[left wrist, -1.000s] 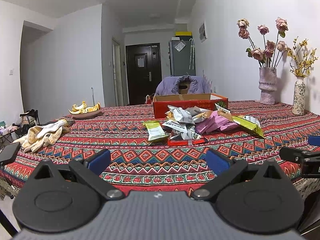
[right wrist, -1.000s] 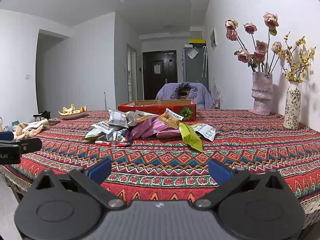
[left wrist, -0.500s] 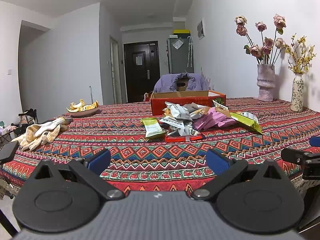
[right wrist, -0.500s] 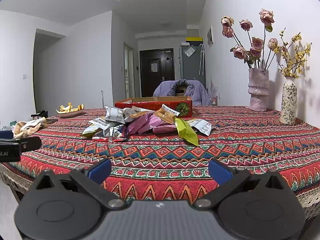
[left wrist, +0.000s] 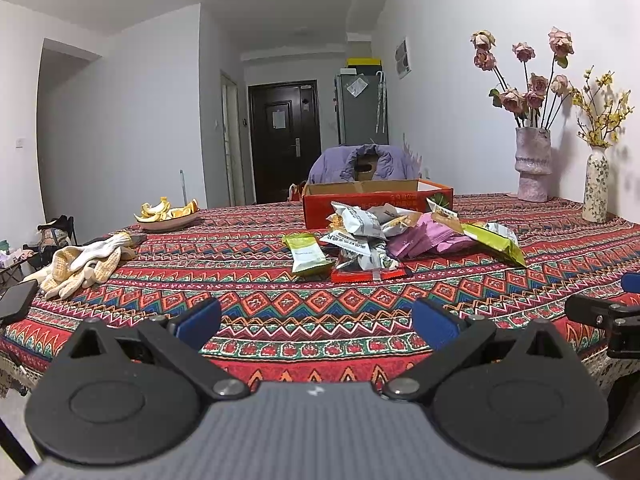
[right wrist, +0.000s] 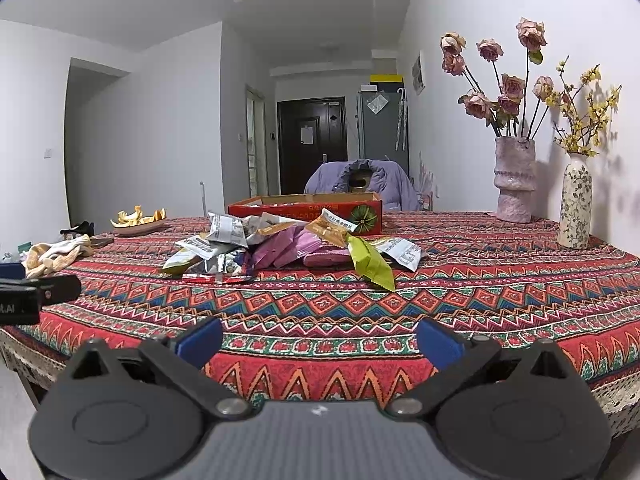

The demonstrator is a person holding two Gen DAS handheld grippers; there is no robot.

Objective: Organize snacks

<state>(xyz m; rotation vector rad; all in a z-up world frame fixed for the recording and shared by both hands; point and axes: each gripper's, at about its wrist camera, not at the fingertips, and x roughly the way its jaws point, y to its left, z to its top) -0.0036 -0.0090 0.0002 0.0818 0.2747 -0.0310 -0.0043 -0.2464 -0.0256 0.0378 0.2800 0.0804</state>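
Snack pile by red box; tongs apart.

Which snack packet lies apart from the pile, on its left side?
The pale green and white packet, lying flat on the tablecloth left of the heap; the other packets overlap one another before the red box.

Only a little writing can be read. In the right wrist view, the white letters "AI" are seen on the black body of the left hand-held gripper at the left edge. Small dark print is seen on the grey and white snack packets and on the red cardboard box, but it is too small to be read.
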